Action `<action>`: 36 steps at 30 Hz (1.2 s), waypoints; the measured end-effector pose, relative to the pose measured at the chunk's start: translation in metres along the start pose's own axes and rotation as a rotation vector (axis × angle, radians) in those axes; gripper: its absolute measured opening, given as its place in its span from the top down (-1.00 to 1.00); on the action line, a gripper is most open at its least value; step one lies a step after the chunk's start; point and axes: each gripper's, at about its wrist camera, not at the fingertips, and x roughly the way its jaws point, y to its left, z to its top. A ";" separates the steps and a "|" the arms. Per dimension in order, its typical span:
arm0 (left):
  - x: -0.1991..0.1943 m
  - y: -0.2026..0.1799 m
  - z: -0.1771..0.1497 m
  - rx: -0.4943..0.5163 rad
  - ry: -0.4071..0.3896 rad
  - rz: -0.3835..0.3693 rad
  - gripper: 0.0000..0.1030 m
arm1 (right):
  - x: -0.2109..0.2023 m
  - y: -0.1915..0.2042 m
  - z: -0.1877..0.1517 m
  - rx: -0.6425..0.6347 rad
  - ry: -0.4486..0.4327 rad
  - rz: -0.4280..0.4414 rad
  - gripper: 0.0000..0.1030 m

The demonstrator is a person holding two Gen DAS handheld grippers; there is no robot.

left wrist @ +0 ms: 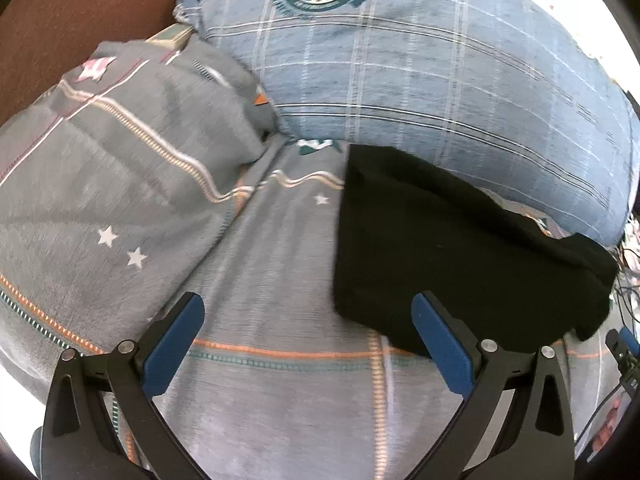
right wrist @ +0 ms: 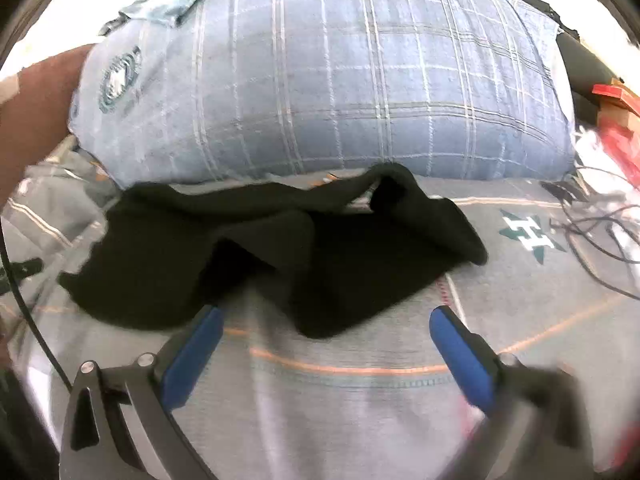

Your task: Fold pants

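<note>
The left gripper (left wrist: pixel 308 314) is held with jaws spread wide, empty, above the grey bedspread (left wrist: pixel 280 400). The black pants (right wrist: pixel 272 256) are seen crumpled mid-bed, before a blue plaid pillow (right wrist: pixel 340 92). The right gripper (right wrist: pixel 326 320) is likewise spread, nothing clamped.

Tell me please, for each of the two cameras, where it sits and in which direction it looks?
Left wrist: sits on the left gripper, looks forward and down over the grey bed cover; black pants lie ahead to the right; both open jaws show.
Right wrist: sits on the right gripper, faces the black pants straight ahead; both open jaws show, the right one blurred.
Shared: pants, bed cover and the blue plaid pillow behind them.
</note>
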 end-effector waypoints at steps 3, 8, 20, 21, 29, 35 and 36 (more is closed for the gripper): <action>-0.006 -0.011 0.002 0.013 -0.011 -0.018 -1.00 | -0.003 0.008 0.001 -0.017 -0.016 0.008 -0.99; -0.006 -0.024 0.002 0.025 -0.003 -0.039 -1.00 | -0.005 0.021 -0.004 -0.055 -0.098 0.028 -0.99; 0.018 -0.038 -0.013 0.012 0.074 -0.084 -1.00 | 0.014 0.024 0.000 -0.024 -0.061 0.098 -0.98; 0.021 -0.039 -0.015 0.010 0.080 -0.086 -1.00 | 0.018 0.024 0.001 -0.018 -0.052 0.103 -0.98; 0.047 -0.045 -0.020 -0.028 0.137 -0.131 -1.00 | 0.048 0.028 0.005 0.030 -0.002 0.190 -0.96; 0.066 -0.052 -0.010 -0.048 0.133 -0.132 -1.00 | 0.075 0.032 0.012 0.055 0.029 0.201 -0.61; 0.068 -0.052 -0.008 -0.050 0.131 -0.138 -1.00 | 0.079 0.031 0.012 0.060 0.029 0.200 -0.56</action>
